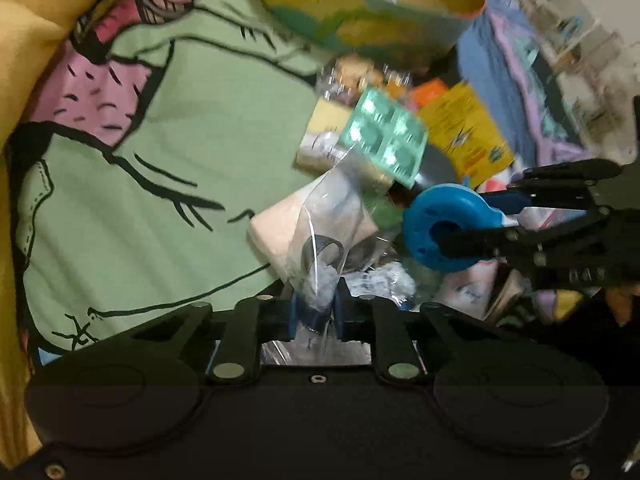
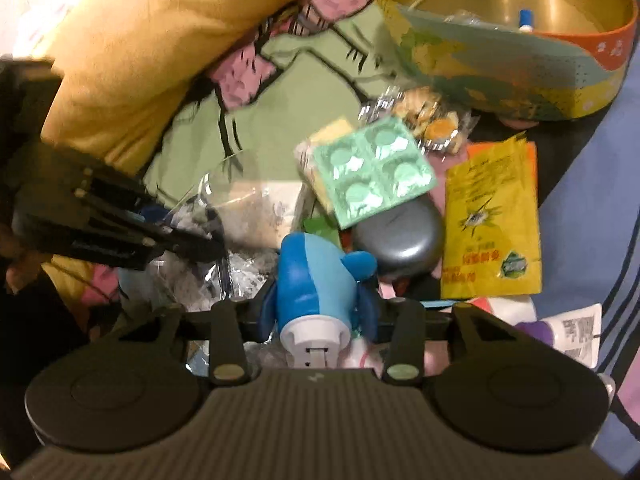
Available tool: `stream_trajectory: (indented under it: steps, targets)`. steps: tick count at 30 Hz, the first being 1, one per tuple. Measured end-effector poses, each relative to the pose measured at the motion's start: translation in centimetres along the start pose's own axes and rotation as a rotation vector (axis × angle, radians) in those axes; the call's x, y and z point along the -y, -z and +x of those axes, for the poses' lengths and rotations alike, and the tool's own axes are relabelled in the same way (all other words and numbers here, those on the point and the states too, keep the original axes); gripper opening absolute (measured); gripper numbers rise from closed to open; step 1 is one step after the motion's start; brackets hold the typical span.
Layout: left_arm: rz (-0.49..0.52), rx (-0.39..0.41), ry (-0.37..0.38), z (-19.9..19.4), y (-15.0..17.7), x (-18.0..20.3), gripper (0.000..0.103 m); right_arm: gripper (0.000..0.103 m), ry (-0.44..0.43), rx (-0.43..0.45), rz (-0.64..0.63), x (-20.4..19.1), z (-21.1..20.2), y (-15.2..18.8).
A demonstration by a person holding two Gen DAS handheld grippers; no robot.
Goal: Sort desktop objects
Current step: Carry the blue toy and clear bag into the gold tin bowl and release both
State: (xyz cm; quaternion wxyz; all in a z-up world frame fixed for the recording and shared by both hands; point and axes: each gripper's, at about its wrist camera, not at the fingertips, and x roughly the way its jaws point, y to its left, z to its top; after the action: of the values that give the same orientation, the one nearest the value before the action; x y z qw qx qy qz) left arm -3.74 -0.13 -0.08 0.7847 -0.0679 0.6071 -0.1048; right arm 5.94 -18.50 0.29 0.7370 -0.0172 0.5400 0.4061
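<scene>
My left gripper point(image 1: 316, 312) is shut on a clear plastic bag point(image 1: 320, 236) with small items inside, held over the pile. My right gripper point(image 2: 320, 316) is shut on a blue toy figure point(image 2: 320, 276) with a white base; it also shows in the left wrist view point(image 1: 444, 228) at the right. The pile holds a green blister pack point(image 2: 372, 168), a yellow sachet point(image 2: 492, 224), a dark grey oval case point(image 2: 404, 240) and wrapped candies point(image 2: 424, 120). A round yellow tin point(image 2: 500, 52) stands open behind the pile.
A green, pink and yellow printed cloth point(image 1: 160, 140) covers the surface to the left. A blue striped cloth point(image 2: 592, 200) lies to the right. A clear plastic organiser point(image 1: 576, 40) stands at the far right. A white tube point(image 2: 576, 332) lies near my right gripper.
</scene>
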Motion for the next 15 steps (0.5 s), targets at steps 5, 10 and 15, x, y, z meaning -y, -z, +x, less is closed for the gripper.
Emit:
stream_trajectory:
  steps: [5,10,15]
  targets:
    - [-0.108,0.157,0.057,-3.6,-0.2,-1.6,0.012,0.043,-0.014,0.091,0.076,1.3,-1.8,-0.9]
    - [-0.183,0.214,0.077,-4.3,-0.9,-2.8,0.012,0.043,-0.015,0.134,0.110,1.8,-2.7,-1.1]
    - [-0.239,0.286,0.101,-5.5,-1.0,-3.9,0.012,0.043,-0.043,0.204,0.169,2.9,-4.3,-1.3]
